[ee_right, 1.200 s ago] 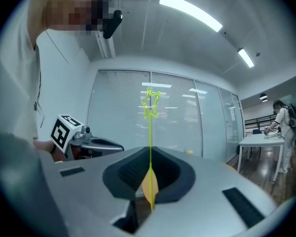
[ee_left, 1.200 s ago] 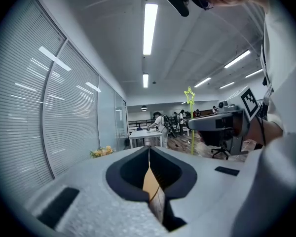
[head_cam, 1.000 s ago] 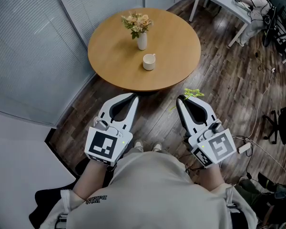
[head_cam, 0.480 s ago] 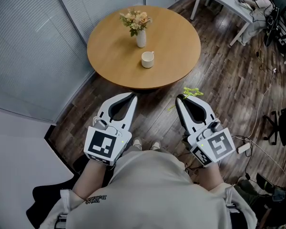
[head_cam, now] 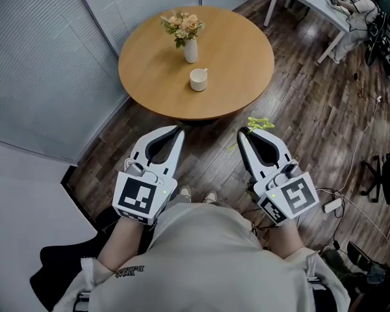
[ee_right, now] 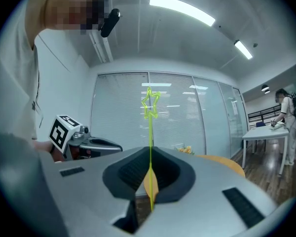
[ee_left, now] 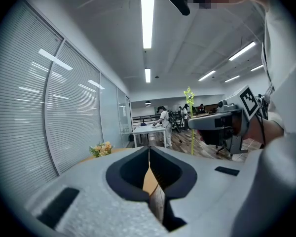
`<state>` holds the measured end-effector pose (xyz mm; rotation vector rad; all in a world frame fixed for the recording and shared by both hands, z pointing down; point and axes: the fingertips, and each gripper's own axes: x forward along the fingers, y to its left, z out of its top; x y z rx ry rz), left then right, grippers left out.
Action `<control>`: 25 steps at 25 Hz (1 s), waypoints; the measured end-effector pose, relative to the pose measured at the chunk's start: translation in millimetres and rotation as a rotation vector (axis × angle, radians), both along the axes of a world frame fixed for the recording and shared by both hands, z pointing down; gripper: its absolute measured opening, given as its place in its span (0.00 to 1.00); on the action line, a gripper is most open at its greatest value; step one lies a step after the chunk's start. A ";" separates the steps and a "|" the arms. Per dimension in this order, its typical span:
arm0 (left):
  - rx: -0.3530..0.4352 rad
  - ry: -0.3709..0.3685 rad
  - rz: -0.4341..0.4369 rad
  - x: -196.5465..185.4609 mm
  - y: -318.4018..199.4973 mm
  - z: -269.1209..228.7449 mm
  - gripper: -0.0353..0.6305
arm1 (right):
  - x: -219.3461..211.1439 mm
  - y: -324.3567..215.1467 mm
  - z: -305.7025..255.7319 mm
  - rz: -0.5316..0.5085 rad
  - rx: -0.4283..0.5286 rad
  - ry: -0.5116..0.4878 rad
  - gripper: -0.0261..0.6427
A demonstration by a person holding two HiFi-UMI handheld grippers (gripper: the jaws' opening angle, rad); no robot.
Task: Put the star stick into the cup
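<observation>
1. While the cup stands on the round table, near a vase of flowers and well apart from both grippers, I judge from the head view that the step in hand is the carry. To do it well, I should bring the right gripper above the cup's mouth, keep the stick upright, and lower its tail inside before releasing. The star stick projects beyond that gripper's tips, over the floor.
2. In the left gripper view, I note the left gripper has its jaws pressed together with nothing between them. It plays no part in this step.
3. In the right gripper view, I find the jaws closed on the thin green stick. The star stands above the tips and a short tail runs below the pinch.
</observation>
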<state>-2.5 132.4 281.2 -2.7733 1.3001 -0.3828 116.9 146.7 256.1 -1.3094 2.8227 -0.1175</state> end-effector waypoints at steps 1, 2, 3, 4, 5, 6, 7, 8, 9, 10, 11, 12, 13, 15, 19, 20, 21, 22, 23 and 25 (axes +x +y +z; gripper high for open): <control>-0.002 -0.002 -0.004 2.4 0.2 0.7 0.09 | 2.4 -0.6 0.3 -0.004 0.001 -0.002 0.09; -0.002 -0.003 -0.008 4.6 0.5 1.4 0.09 | 4.6 -1.0 0.5 -0.009 0.002 -0.004 0.09; -0.002 -0.004 -0.012 6.6 0.3 2.0 0.09 | 6.7 -1.7 0.7 -0.013 0.004 -0.006 0.09; -0.001 -0.005 -0.016 8.4 -0.3 2.5 0.09 | 8.7 -2.7 1.0 -0.017 0.007 -0.007 0.09; 0.000 -0.005 -0.019 10.0 -1.2 3.3 0.09 | 10.5 -4.0 1.5 -0.019 0.009 -0.006 0.09; 0.001 -0.006 -0.021 11.4 -2.1 4.4 0.09 | 11.8 -5.3 2.2 -0.022 0.010 -0.006 0.09; 0.001 -0.008 -0.023 12.4 -2.5 5.5 0.09 | 13.0 -6.2 3.1 -0.024 0.010 -0.008 0.09; 0.001 -0.010 -0.024 13.4 -2.6 6.2 0.09 | 14.2 -6.7 3.7 -0.025 0.009 -0.009 0.09; 0.002 -0.011 -0.026 14.5 -2.4 6.4 0.09 | 15.5 -7.0 4.2 -0.027 0.009 -0.010 0.09; 0.002 -0.009 -0.028 15.7 -2.1 5.9 0.09 | 16.8 -7.1 4.3 -0.029 0.009 -0.010 0.09; 0.001 -0.005 -0.030 17.0 -1.6 5.0 0.09 | 18.1 -7.2 4.2 -0.031 0.009 -0.010 0.09; -0.001 0.000 -0.033 18.1 -1.0 3.9 0.09 | 18.8 -7.3 4.2 -0.034 0.009 -0.010 0.09; -0.002 0.003 -0.037 18.8 -0.5 3.0 0.09 | 19.1 -7.5 4.7 -0.037 0.008 -0.010 0.09; -0.003 -0.002 -0.046 18.9 0.7 4.0 0.09 | 18.1 -7.8 6.8 -0.045 0.006 -0.010 0.09; -0.003 -0.009 -0.067 14.8 0.0 4.4 0.09 | 13.6 -8.9 7.5 -0.062 0.013 -0.010 0.09; -0.003 -0.007 -0.069 13.9 -0.2 4.4 0.09 | 12.5 -8.8 7.4 -0.066 0.015 -0.011 0.09; -0.004 -0.004 -0.071 13.1 -0.4 5.0 0.09 | 11.5 -8.9 7.6 -0.069 0.016 -0.012 0.09; -0.006 -0.001 -0.073 11.9 -1.4 5.5 0.09 | 10.6 -9.8 8.0 -0.072 0.015 -0.012 0.09; -0.007 0.003 -0.075 10.4 -3.4 5.6 0.09 | 9.4 -11.7 8.4 -0.073 0.013 -0.011 0.09; -0.011 0.014 -0.075 8.1 -8.7 5.5 0.09 | 6.8 -17.2 9.2 -0.072 0.009 -0.008 0.09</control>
